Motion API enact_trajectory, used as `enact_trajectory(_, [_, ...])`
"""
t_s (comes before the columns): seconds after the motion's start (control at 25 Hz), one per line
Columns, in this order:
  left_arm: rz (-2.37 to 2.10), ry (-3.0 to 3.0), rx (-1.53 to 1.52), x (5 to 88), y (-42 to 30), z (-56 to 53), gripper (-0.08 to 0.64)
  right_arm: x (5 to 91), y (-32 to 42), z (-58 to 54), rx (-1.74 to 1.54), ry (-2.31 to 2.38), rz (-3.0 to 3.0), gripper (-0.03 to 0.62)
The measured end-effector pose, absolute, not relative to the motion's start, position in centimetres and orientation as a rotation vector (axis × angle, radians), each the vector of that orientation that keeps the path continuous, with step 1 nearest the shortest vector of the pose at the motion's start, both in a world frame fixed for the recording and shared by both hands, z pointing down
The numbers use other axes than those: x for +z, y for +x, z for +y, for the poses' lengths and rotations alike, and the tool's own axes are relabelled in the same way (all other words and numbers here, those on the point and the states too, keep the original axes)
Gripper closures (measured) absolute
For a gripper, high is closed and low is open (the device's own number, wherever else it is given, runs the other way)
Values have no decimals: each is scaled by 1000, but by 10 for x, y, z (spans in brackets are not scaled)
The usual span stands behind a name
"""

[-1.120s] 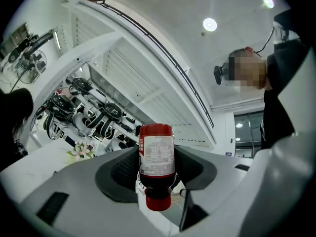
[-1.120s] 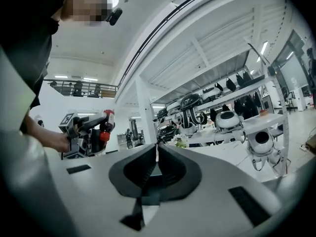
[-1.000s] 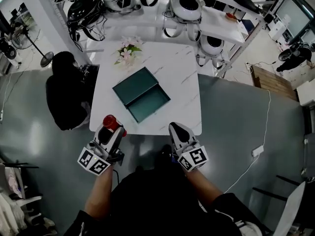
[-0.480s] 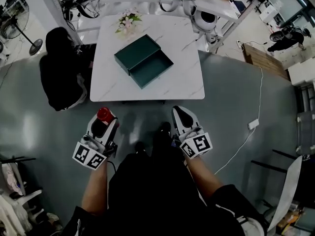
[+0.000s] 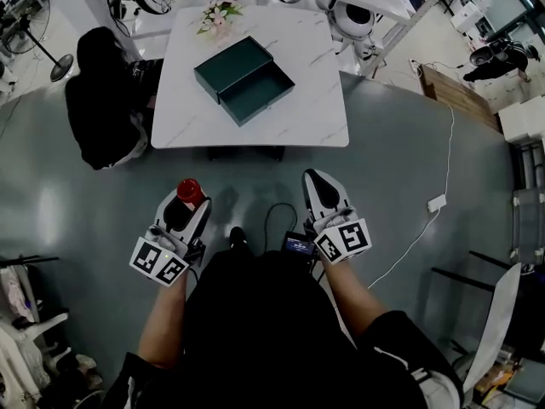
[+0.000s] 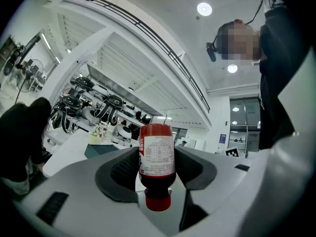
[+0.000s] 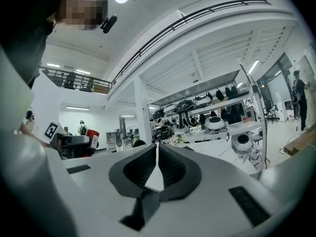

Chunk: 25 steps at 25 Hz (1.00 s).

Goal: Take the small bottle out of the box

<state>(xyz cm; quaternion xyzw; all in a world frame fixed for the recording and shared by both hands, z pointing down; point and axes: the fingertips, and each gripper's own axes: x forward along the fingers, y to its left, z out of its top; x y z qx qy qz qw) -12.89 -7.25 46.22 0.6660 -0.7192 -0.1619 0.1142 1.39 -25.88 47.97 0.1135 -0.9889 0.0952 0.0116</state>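
My left gripper [image 5: 186, 201] is shut on the small bottle [image 5: 188, 192], a dark bottle with a red cap and a white label, held over the grey floor well short of the table. In the left gripper view the small bottle [image 6: 157, 159] sits between the dark pads of the left gripper [image 6: 157, 169], cap end toward the camera. The dark green box [image 5: 243, 81] lies open and looks empty on the white table [image 5: 315, 118]. My right gripper [image 5: 318, 192] hangs beside the left one; in the right gripper view the right gripper [image 7: 157, 157] is shut, holding nothing.
A flower bunch [image 5: 218, 13] stands at the table's far edge. A person in black [image 5: 102, 100] sits at the table's left side. Shelves with helmets [image 5: 358, 15] rise behind the table. A white cable and plug [image 5: 436, 203] lie on the floor to the right.
I have stepped back from the table: it and the box have shrunk toward the top of the head view. Both grippers now hang over the floor, the bottle still in the left.
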Motion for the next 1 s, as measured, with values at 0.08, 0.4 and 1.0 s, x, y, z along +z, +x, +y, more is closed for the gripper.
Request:
enact_trajectory(0.08, [-2131,1948,-447,458,-118,-70,330,478,23,-254,303,330,-3091,552])
enact_trajectory(0.4, [-2106,1992,-342,456,-41,-70,330,481,99,-239,317,309,-3081,554])
enact_trajectory(1.0, [-2131,1960,-255,449,41,-13,330,491,180,-188,336,225,-3111,554])
